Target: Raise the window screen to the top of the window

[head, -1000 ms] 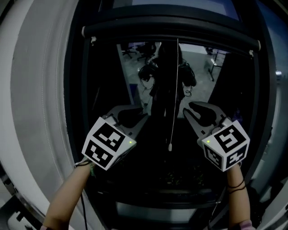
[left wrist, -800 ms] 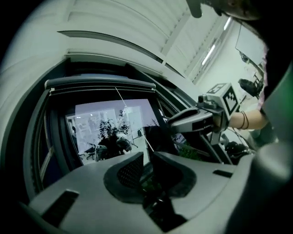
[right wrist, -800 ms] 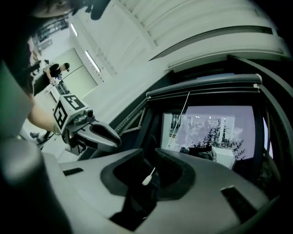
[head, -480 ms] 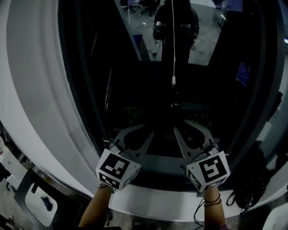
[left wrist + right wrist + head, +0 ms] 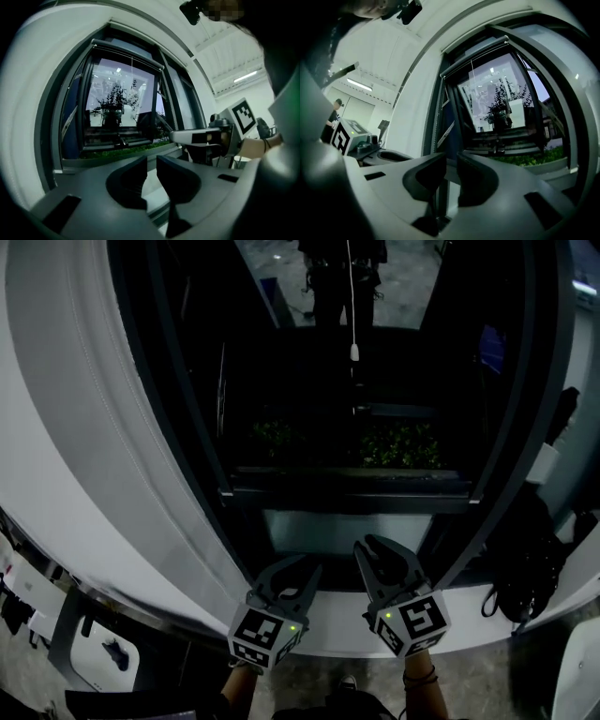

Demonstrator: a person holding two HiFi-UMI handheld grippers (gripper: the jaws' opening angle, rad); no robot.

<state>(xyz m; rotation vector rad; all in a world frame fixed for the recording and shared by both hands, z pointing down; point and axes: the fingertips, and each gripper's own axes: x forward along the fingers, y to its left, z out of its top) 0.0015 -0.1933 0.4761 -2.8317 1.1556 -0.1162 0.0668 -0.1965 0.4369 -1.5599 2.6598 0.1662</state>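
The window [image 5: 347, 409] is dark glass in a black frame. The screen's roller bar sits at the top of the window [image 5: 126, 52] [image 5: 476, 54]. It is outside the head view. A thin white pull cord [image 5: 352, 306] hangs down the middle of the pane and ends in a small knob. My left gripper [image 5: 302, 568] [image 5: 152, 161] and right gripper [image 5: 370, 547] [image 5: 451, 157] are side by side below the sill, well away from the cord. Both have their jaws close together with nothing between them.
A wide white curved wall [image 5: 94, 474] frames the window on the left. Green plants [image 5: 394, 442] show beyond the glass above the sill [image 5: 347, 521]. A black bag or straps [image 5: 525, 568] hang at the right. A person [image 5: 333, 115] stands far off at the left.
Both grippers have dropped from mid-window height to below the sill. The head view has tilted down, so the roller bar at the top has left it.
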